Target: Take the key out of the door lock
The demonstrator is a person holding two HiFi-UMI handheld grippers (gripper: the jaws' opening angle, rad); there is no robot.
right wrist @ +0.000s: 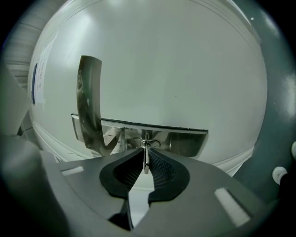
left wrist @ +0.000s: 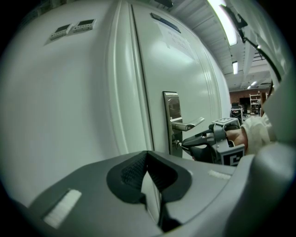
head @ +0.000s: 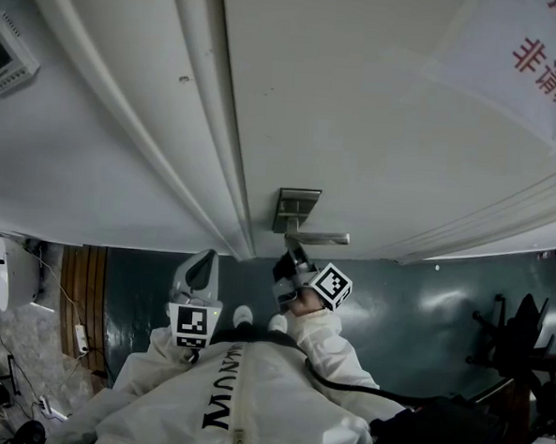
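Note:
A small metal key (right wrist: 146,157) sticks out of the steel lock plate (right wrist: 152,136), below the lever handle (right wrist: 90,106). In the right gripper view it shows edge-on between the dark ribbed pads. My right gripper (right wrist: 146,156) is shut on the key, its tips right at the plate. The head view shows that gripper (head: 292,253) reaching up under the handle (head: 316,237). The left gripper view sees it from the side (left wrist: 187,144), with the key (left wrist: 178,145) at its tip. My left gripper (left wrist: 147,155) stays back near my body (head: 200,273), shut and holding nothing.
The white door (head: 361,99) meets its frame (head: 200,118) just left of the lock. A paper notice with red characters (head: 551,55) hangs on the door at the right. A wall panel (head: 6,54) sits far left. A dark chair (head: 515,343) stands on the green floor.

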